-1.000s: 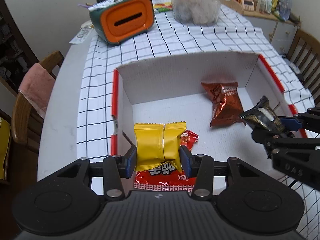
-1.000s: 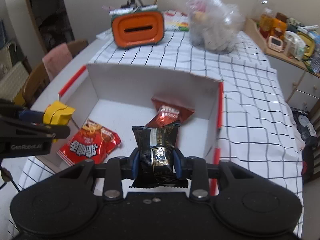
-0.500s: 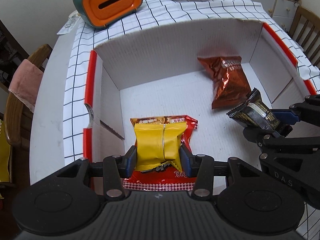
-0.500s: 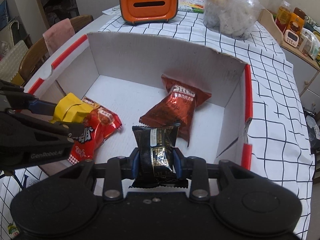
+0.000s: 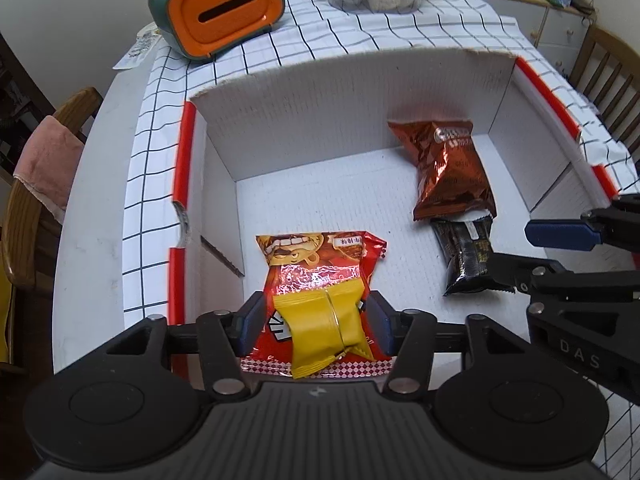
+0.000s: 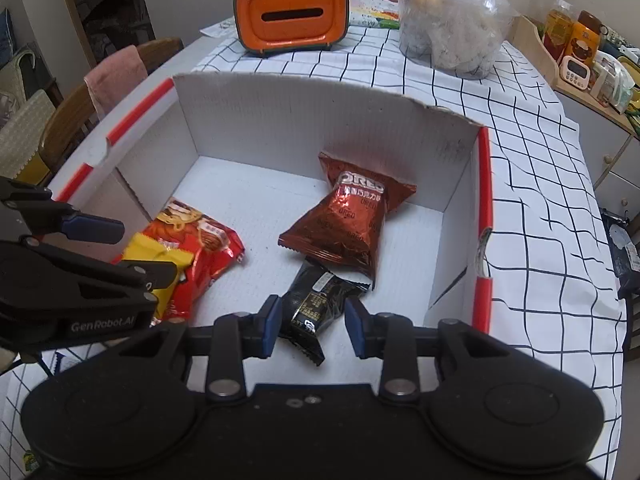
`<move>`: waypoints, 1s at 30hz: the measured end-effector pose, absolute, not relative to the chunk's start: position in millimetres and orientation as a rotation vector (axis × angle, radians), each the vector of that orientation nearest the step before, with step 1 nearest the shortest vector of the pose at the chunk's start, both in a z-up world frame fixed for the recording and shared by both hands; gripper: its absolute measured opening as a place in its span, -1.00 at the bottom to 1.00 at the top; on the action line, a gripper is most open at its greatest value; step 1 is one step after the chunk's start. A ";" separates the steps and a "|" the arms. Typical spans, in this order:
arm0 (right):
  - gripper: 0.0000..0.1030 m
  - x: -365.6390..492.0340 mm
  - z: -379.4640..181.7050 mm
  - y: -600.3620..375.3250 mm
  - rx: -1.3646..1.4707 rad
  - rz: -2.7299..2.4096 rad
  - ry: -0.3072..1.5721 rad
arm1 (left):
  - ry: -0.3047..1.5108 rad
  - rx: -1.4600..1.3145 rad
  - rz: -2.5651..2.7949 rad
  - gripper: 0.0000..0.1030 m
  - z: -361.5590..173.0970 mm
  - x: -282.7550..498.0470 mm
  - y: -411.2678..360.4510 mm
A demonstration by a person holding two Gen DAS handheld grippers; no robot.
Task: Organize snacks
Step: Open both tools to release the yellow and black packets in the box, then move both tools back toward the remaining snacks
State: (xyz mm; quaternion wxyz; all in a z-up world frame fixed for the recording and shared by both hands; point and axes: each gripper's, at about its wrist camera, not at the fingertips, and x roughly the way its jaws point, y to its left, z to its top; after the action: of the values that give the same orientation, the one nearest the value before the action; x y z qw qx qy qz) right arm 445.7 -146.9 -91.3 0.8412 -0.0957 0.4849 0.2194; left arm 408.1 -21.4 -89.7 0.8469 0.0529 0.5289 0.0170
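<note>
A white cardboard box [image 5: 340,112] [image 6: 300,128] with red edges lies open on the checked cloth. In it lie a red packet [image 5: 316,256] [image 6: 200,248] and a brown Oreo packet [image 5: 448,172] [image 6: 352,220]. My left gripper [image 5: 316,320] hangs over the red packet and its jaws are opening. The yellow packet [image 5: 324,328] [image 6: 152,256] sits tilted and loose between them, resting on the red one. My right gripper [image 6: 310,320] [image 5: 528,252] stands open. The black packet [image 6: 316,304] [image 5: 466,252] lies on the box floor between its fingers, ungripped, its top tucked under the Oreo packet.
Behind the box stand an orange and green tissue holder [image 5: 224,8] [image 6: 290,16] and a full clear plastic bag [image 6: 452,20]. A wooden chair with a pink cloth [image 5: 48,160] is at the left, another chair [image 5: 608,76] at the right. A shelf of jars [image 6: 580,52] is at far right.
Both grippers have spread their jaws. The black packet has dropped from the right gripper onto the box floor. The yellow packet has slipped loose onto the red one.
</note>
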 end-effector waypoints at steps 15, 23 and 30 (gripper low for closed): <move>-0.29 412.9 -48.9 -158.3 -0.156 0.492 0.973 | 1.014 0.081 0.015 0.39 -43.6 371.6 -16.0; -0.19 387.8 -26.8 -163.6 -0.133 0.497 0.930 | 0.956 0.067 -0.005 0.49 -21.0 337.1 -11.9; -0.15 361.0 -14.3 -164.7 -0.120 0.503 0.901 | 0.909 0.067 -0.020 0.60 -4.7 298.8 -4.9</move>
State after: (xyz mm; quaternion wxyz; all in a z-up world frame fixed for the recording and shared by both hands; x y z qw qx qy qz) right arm 361.0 -164.7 -14.3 0.8682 -0.0571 0.4304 0.2402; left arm 298.8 -4.9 -4.7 0.8978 0.0322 0.4390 -0.0095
